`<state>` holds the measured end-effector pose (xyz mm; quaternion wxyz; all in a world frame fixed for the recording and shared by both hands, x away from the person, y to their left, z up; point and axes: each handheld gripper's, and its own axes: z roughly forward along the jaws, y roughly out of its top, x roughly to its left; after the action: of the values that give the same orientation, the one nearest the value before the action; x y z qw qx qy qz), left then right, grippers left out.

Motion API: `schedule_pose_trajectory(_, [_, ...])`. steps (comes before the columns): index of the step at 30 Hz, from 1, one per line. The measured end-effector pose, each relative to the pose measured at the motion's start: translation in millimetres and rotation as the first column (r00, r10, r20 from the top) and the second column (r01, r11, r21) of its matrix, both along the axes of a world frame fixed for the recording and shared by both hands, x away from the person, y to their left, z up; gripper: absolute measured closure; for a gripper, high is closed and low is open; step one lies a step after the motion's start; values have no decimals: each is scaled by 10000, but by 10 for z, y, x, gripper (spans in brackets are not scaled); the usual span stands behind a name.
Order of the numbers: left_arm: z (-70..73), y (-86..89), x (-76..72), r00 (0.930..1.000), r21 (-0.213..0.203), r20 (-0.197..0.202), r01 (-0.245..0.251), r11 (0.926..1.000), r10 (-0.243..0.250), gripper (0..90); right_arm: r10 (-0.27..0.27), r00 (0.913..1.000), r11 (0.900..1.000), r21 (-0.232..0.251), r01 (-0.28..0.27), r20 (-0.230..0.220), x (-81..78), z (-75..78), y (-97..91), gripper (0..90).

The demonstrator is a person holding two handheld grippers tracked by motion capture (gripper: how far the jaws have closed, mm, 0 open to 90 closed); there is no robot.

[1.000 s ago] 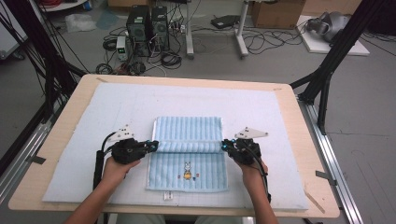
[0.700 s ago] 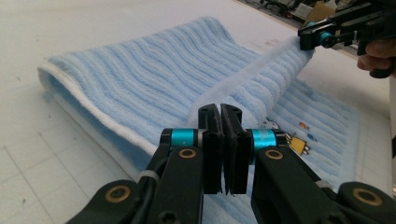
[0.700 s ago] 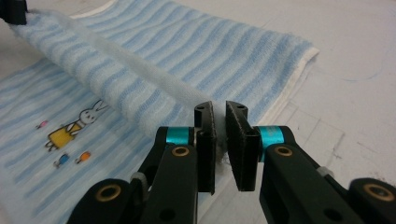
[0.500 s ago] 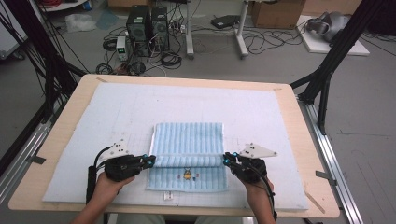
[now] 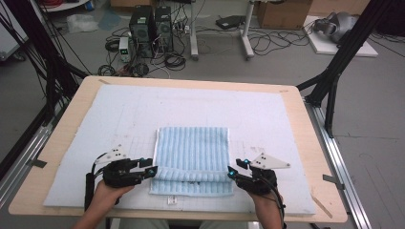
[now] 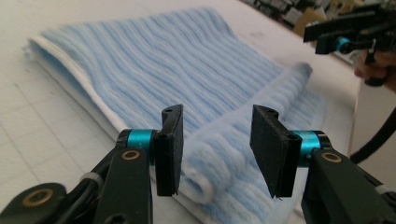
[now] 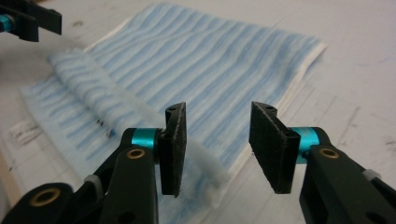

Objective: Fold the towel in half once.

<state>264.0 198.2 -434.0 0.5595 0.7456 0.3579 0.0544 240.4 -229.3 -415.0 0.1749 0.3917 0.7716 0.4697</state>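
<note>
Both the left gripper [image 5: 152, 171] and right gripper [image 5: 231, 172] have just spread open, dropping the blue towel's [image 5: 193, 148] rolled fold by its near edge, with more folding likely left.

Black left claw [image 6: 217, 149], teal collars, brass screws, grey three-cornered plate, black cables

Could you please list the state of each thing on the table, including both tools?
Towel: lying flat on the pad, its near part turned over into a loose roll across its width.
Left tool: open, jaws just opened, at the roll's left end, with that end between its jaws, pads not pressing.
Right tool: open, jaws just opened, at the roll's right end.
Pad: spread flat over the table.
</note>
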Motion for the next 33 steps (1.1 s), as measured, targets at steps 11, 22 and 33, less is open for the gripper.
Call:
schedule_pose_trajectory(11, [-44, 10, 209, 9973, 96, -109, -727, 9973, 728, 530, -226, 9994, 9903, -1378, 188, -264, 315, -120, 141, 625])
schedule_pose_trajectory(22, [-47, 158, 263, 9920, 107, -109, -1256, 9920, 1257, 511, 3168, 9401, 9135, -2263, -3381, -1256, 113, -249, 281, 621])
schedule_pose_trajectory(33, [-53, 114, 266, 9932, 289, -106, -1160, 9928, 1163, 506, 2755, 9580, 9476, -1451, -2845, -792, 49, -186, 110, 571])
